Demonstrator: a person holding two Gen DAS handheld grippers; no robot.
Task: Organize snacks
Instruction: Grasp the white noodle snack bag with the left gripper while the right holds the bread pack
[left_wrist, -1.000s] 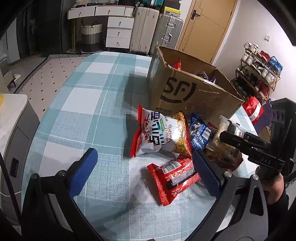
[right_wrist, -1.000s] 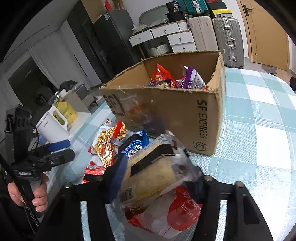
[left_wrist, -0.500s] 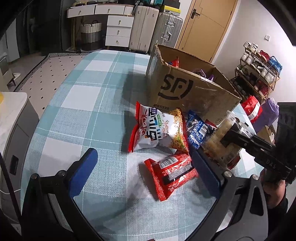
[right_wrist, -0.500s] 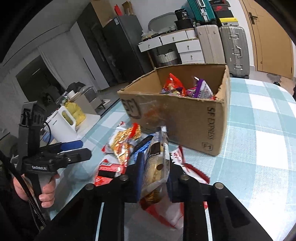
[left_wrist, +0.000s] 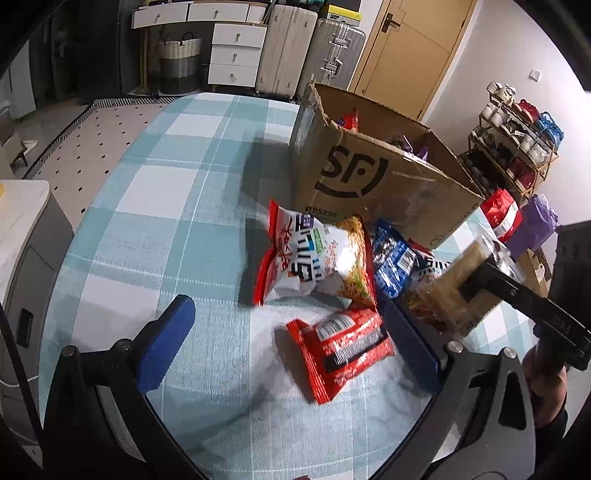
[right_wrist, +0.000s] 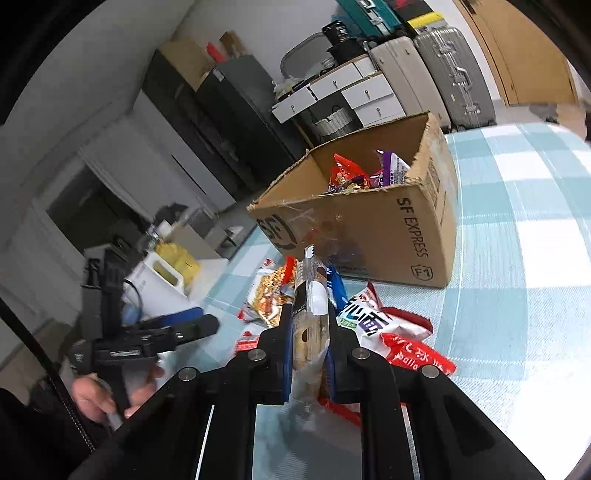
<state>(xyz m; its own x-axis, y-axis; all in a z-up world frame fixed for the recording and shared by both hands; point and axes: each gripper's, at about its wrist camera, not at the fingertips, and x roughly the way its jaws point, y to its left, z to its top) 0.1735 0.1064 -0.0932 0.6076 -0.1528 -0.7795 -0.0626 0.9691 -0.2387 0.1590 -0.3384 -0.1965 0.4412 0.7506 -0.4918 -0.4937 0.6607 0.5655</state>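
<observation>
**Clear packet gripped on the right, other snacks beside the box**

Right gripper (right_wrist: 308, 363) clamped on a clear packet (right_wrist: 309, 325) of pale biscuits, held upright and edge-on between the blue pads, above the checked counter (right_wrist: 517, 258). Same packet (left_wrist: 458, 277) visible in the left wrist view, lifted at the right side of the snack pile, with the right gripper's black finger across it.

Left gripper (left_wrist: 295, 339) wide open, holding nothing, hovering over the counter (left_wrist: 166, 221). Between its blue fingers (left_wrist: 166, 339), lying flat: a red packet (left_wrist: 341, 350) with a white label. Just behind it, a big white and red noodle bag (left_wrist: 317, 262), leaning near the front wall of the cardboard box (left_wrist: 369, 177). Beside the noodle bag, on its right, a blue packet (left_wrist: 393, 262).

Cardboard box (right_wrist: 388, 229) open at the top, standing on the counter, printed "SF EXPRESS". Inside: a red bag (right_wrist: 345, 173) and a purple-white bag (right_wrist: 391, 166), both sticking up near the rim. In front of the box, near the right gripper, a white and red bag (right_wrist: 380, 319) and a red one (right_wrist: 417, 356) lying on the counter.
</observation>
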